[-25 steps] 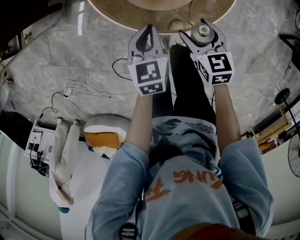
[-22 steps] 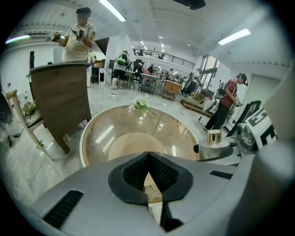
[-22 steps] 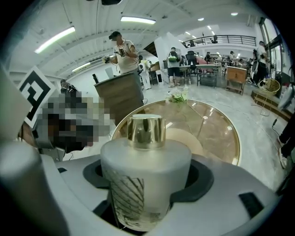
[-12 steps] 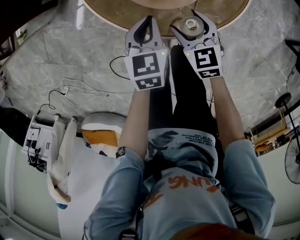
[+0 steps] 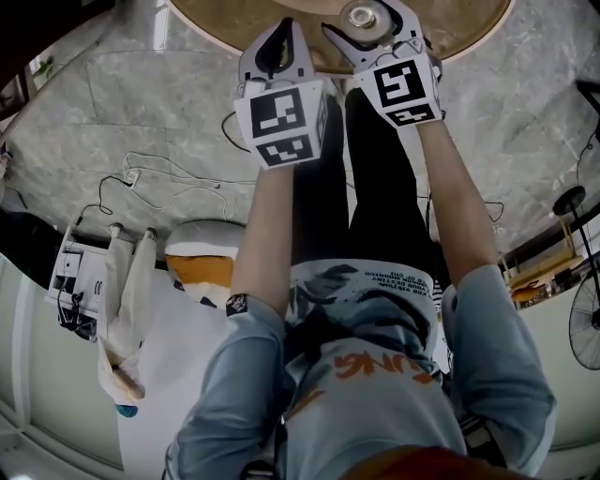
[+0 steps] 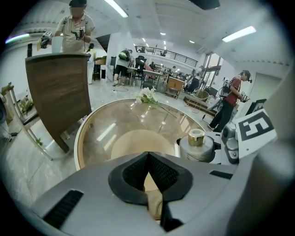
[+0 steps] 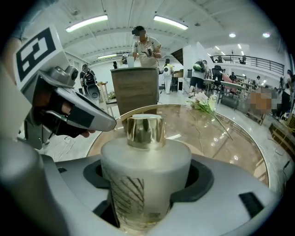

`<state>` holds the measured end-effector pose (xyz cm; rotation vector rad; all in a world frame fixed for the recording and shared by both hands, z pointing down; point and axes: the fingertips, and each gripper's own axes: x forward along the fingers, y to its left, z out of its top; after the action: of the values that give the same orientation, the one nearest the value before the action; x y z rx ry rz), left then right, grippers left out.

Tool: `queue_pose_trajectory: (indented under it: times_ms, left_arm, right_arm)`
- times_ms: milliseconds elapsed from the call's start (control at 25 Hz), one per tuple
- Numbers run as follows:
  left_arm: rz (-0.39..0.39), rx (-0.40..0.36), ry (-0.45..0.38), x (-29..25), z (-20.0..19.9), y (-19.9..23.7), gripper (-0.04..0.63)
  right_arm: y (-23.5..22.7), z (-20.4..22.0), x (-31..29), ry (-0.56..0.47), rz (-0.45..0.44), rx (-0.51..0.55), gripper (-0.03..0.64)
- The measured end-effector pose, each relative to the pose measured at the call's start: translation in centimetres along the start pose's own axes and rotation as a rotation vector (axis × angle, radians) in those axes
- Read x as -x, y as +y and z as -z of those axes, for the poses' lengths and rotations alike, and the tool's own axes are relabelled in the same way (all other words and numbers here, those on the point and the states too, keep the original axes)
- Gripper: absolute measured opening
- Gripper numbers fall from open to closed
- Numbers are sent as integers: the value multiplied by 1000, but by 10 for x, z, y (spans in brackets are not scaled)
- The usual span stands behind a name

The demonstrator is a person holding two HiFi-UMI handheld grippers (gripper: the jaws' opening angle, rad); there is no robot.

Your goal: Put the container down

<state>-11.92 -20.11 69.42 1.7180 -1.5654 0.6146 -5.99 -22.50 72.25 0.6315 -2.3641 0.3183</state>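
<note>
Container (image 7: 145, 179), frosted, gold-capped, upright, clamped between right gripper (image 5: 366, 21) fingers over near edge of round tabletop (image 5: 450, 19); left gripper (image 6: 148, 156) alongside, fingers pressed together, empty.

Over the last second the right tongs (image 5: 364, 23) have carried the container (image 5: 360, 14) forward, farther over the tabletop (image 5: 469, 21); the left tongs (image 5: 279, 37) have advanced alongside.
</note>
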Motion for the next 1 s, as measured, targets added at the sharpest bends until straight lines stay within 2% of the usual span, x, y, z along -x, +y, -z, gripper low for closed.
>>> queue_pose_trajectory:
  times_ms: [720,1000]
  left_arm:
    - [-35,43,22,-4,11,24,25]
    - [-22,47,16,-2,3,23,25]
  right_arm:
    - [5,-17,-47,-39,-129,94,357]
    - [3,6,-36,56,-110,107,367]
